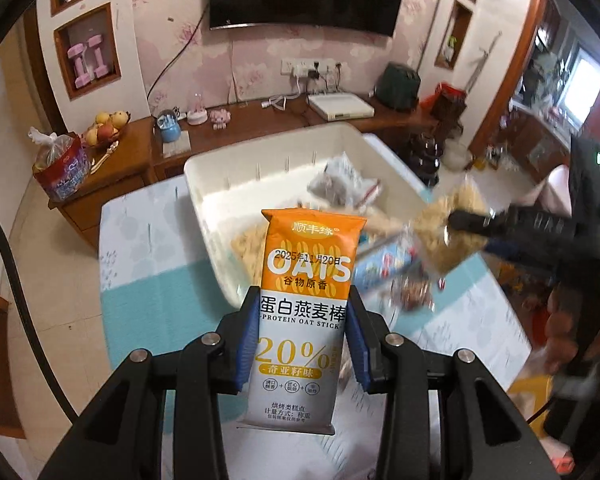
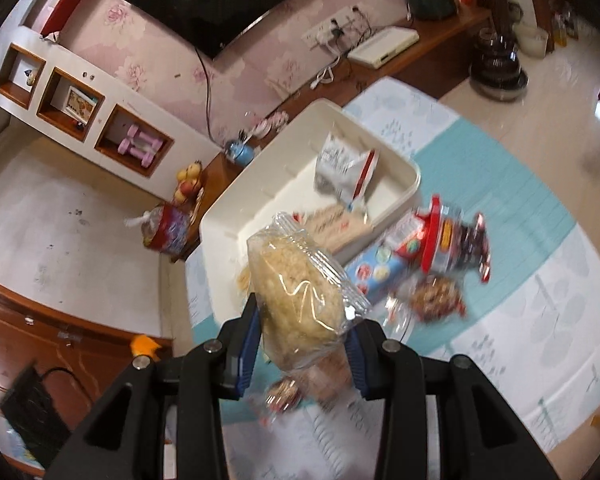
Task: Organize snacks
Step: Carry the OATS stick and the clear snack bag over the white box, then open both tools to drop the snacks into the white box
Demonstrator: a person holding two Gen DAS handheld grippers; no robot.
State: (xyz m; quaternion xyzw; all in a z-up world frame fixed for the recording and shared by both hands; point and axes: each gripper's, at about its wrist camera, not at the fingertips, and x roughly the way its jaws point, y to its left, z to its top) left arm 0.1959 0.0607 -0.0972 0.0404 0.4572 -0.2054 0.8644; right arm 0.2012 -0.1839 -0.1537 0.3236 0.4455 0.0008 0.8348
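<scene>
The left gripper (image 1: pixel 303 316) is closed on an orange-and-white protein oat stick (image 1: pixel 303 312), its blue pads pressed to both long sides of the packet, which stands upright between them above the table (image 1: pixel 156 296). The right gripper (image 2: pixel 305 330) is likewise clamped on a clear-wrapped rice cake (image 2: pixel 300 292), the wrapper crinkled where the pads squeeze it, and holds it in the air over the near rim of the tub; from the left wrist view this same pale cake (image 1: pixel 448 232) shows blurred to the right of the oat stick. Below it on the blue-and-white tablecloth, beside the tub's right wall, lies a loose cluster of snacks: a light-blue box (image 2: pixel 374 276), a red-lidded packet (image 2: pixel 444 240) and a brownish round wrapped snack (image 2: pixel 432 296), all too blurred to read. Just beyond, the cream plastic tub (image 2: pixel 236 208) sits toward the table's far edge, holding a grey-and-white pouch (image 2: pixel 346 168) near its far right corner, a tan packet (image 2: pixel 336 226) against the near wall, and more pale cakes (image 1: pixel 246 252) at the near left.
</scene>
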